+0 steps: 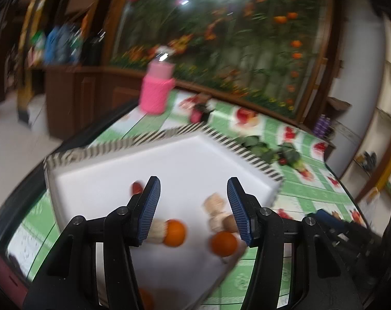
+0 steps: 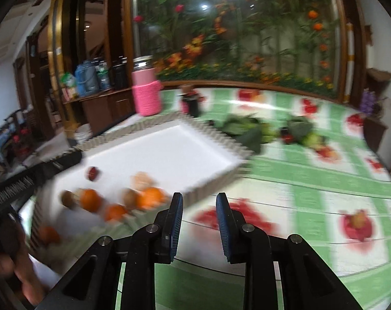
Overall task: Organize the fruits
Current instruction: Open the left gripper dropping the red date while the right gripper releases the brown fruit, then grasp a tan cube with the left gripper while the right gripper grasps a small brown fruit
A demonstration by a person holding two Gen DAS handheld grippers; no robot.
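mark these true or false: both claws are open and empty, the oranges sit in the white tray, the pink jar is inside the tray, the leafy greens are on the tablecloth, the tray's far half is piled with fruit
1. Left claw and right claw open, empty: true.
2. An orange lies in the white tray: true.
3. The pink jar is inside the tray: false, it stands beyond the tray.
4. The leafy greens are on the tablecloth: true.
5. Far half piled with fruit: false, fruit clusters at the near end.

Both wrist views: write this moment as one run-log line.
left gripper open over white tray | right gripper open over tablecloth | oranges in tray
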